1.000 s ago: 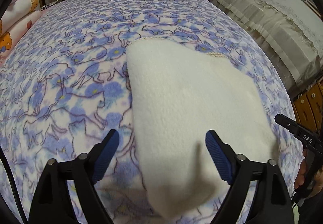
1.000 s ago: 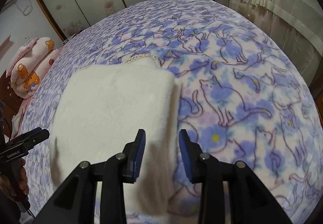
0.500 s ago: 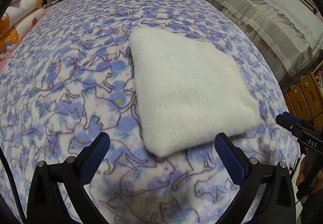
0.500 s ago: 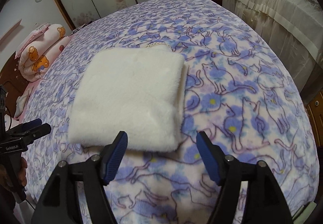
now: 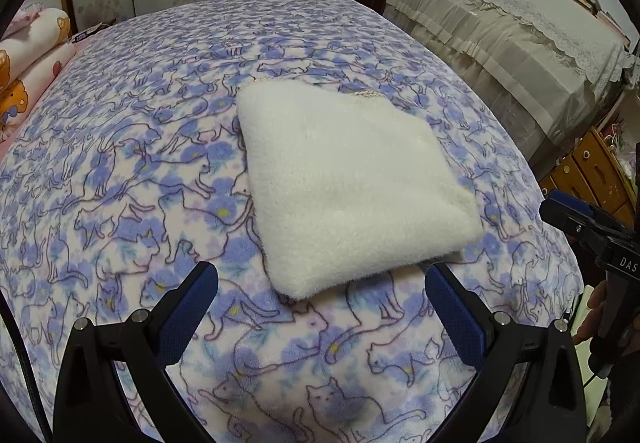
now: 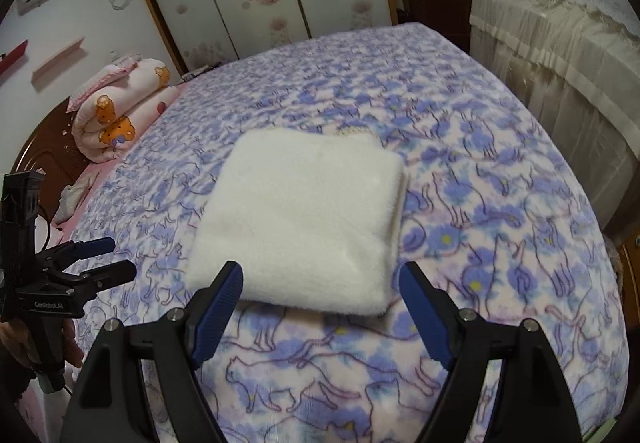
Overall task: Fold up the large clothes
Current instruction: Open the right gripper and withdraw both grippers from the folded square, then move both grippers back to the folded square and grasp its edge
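Hovering spread and empty, right gripper [image 6: 320,307] marked "DAS", left gripper [image 5: 320,307] near folded white garment [image 5: 344,183].

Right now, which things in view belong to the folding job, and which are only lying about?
Job: folded white fleece garment, left gripper, right gripper, both open and empty.

Lying about: cat-print blanket, rolled bear-print quilt, covered furniture, drawers.

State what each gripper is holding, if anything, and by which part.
Nothing is held. The left gripper and right gripper are both open and clear of the folded white garment, which lies on the bed.
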A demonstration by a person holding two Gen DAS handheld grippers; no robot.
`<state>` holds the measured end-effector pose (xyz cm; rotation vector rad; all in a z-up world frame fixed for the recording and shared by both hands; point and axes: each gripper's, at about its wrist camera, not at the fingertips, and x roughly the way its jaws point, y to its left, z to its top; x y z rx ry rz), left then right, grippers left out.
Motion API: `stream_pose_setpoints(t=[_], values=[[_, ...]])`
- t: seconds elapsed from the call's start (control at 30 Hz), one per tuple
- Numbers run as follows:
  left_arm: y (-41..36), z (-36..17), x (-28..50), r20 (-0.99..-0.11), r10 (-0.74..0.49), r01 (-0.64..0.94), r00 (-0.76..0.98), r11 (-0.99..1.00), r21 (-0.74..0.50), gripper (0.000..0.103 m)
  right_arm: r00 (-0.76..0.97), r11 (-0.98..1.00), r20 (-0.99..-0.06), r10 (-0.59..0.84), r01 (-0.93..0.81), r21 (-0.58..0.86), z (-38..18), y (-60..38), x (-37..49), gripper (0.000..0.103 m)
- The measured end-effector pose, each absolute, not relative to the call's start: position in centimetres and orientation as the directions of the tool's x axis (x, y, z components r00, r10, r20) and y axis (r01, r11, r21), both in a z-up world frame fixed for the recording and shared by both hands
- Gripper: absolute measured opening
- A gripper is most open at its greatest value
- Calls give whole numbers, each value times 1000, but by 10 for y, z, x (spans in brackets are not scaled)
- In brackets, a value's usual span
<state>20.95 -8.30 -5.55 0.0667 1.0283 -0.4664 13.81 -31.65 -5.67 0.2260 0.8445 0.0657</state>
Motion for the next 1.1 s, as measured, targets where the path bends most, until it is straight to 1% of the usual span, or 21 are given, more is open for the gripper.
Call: stream_pose_setpoints(t=[0.07,0.13,0.3,0.4,0.6,0.67,0.9,1.1], values=[[-85,-56,212,-833,-345,409,433,899,-160,103,683,979,-718,136,18,202,-54,-314,140,81],[-88,-59,216,-836,-347,416,425,895,-160,103,678,982,-722,136,2,187,-55,-311,144,81],[-96,-78,229,-873,-330,428,360,889,-159,103,624,991,-775,102,0,131,-69,-307,158,81],[-94,-93,240,-883,-327,401,336,898,-180,103,605,990,-789,105,9,139,-79,-311,164,81],[-91,-122,262,-900,-329,373,287,903,-211,103,546,979,-823,158,23,203,-110,-328,184,81],[-90,-133,271,-901,-345,363,264,901,-238,103,506,966,-840,199,44,255,-126,-338,195,81],[-95,-166,302,-896,-380,333,229,896,-295,103,454,889,-823,343,127,441,-171,-370,229,81],[-103,-192,322,-884,-426,321,193,879,-353,103,393,845,-817,423,153,512,-207,-379,256,81]])
